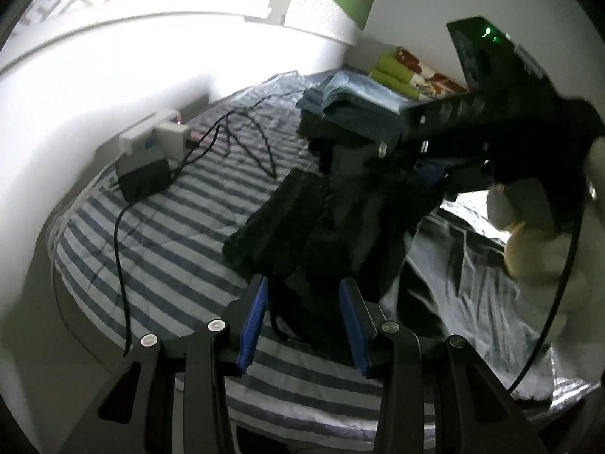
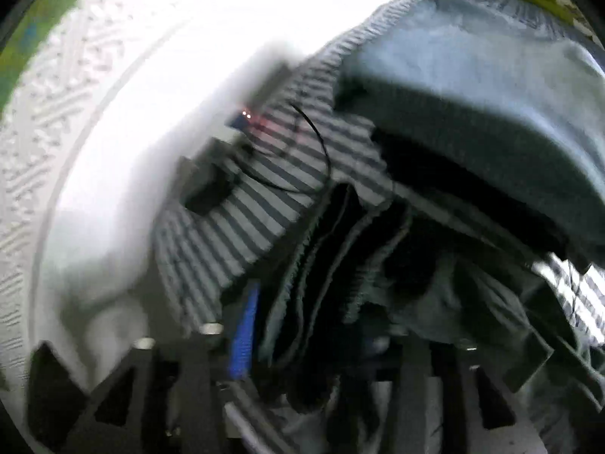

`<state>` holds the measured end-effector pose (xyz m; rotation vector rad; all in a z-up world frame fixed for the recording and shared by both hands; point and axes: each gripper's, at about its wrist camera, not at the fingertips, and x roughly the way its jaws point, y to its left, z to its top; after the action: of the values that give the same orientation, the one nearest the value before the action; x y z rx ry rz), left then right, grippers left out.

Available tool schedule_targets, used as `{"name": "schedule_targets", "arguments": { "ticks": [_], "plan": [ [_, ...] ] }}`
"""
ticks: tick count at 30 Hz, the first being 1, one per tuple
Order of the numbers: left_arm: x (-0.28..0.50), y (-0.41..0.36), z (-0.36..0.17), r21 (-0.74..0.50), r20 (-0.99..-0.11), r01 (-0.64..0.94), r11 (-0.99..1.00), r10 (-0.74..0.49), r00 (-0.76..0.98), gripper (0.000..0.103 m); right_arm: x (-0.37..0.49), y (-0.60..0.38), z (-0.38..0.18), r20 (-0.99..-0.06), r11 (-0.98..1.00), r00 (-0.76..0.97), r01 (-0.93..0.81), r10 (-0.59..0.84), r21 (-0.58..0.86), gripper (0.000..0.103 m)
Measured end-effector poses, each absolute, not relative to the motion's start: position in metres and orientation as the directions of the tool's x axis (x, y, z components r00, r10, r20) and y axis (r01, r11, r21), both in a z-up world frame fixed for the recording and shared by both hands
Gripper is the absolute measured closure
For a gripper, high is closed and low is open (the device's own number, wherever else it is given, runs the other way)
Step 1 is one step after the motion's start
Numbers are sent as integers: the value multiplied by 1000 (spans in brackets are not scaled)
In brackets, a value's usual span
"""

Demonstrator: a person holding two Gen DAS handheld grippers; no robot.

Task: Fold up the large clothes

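Observation:
A dark garment (image 1: 321, 227) lies crumpled on the striped bed sheet (image 1: 170, 265). My left gripper (image 1: 302, 317) stands open at its near end, blue pads apart, with the cloth's edge lying loose between them. My right gripper (image 1: 393, 143), held by a light-gloved hand (image 1: 529, 246), reaches in from the right over the garment's far end, beside a stack of folded clothes (image 1: 351, 98). In the blurred right wrist view, the right gripper (image 2: 310, 336) has dark and grey cloth (image 2: 340, 265) between its fingers. Its left pad stands off the cloth, so it reads open; the right finger is hidden.
A charger block with white boxes (image 1: 151, 155) and black cables (image 1: 234, 132) sit on the sheet by the white wall. Silvery grey fabric (image 1: 472, 283) spreads at the right. Green and patterned bedding (image 1: 408, 72) lies behind the stack (image 2: 472, 94). The striped sheet (image 2: 234, 227) also shows in the right wrist view.

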<state>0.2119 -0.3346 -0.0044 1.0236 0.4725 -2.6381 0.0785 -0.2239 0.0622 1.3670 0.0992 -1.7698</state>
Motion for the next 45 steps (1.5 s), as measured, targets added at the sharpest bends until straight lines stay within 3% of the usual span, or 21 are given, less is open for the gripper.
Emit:
{"name": "schedule_targets", "arguments": {
  "ticks": [8,14,19,23,26,29,33,36,40,45],
  "plan": [
    [208,-323,0,-187,-671,327,-926,-122,-731,61,72,-188,119,-764,-573,-43,689,-644,444,52],
    [192,-312,1,-168,-667,310,-936,-123,-734,61,68,-108,131,-686,-570,-45,596,-727,565,52],
    [162,-304,-20,-91,-730,313,-945,-150,-667,61,83,11,91,-735,-678,-167,557,-657,479,52],
    [149,-290,-37,49,-771,355,-934,-261,-581,61,82,106,20,-848,-822,-125,350,-516,449,52],
    [167,-247,-15,55,-705,284,-957,-238,-668,60,86,180,8,-832,-844,-180,235,-525,482,52],
    [179,-188,2,-10,-675,150,-989,-104,-730,45,82,224,17,-796,-836,-253,171,-549,522,52],
    [180,-89,11,-94,-679,-74,-993,118,-725,41,65,241,15,-744,-784,-250,155,-620,601,52],
    [171,-25,1,-113,-715,-168,-979,197,-670,35,53,232,0,-727,-756,-208,147,-654,638,52],
    [152,40,-31,-9,-806,-232,-973,144,-574,35,38,230,-24,-685,-706,-188,81,-704,704,52],
    [156,60,-56,72,-850,-218,-973,54,-523,35,20,257,-30,-610,-628,-208,30,-764,777,58]
  ]
}}
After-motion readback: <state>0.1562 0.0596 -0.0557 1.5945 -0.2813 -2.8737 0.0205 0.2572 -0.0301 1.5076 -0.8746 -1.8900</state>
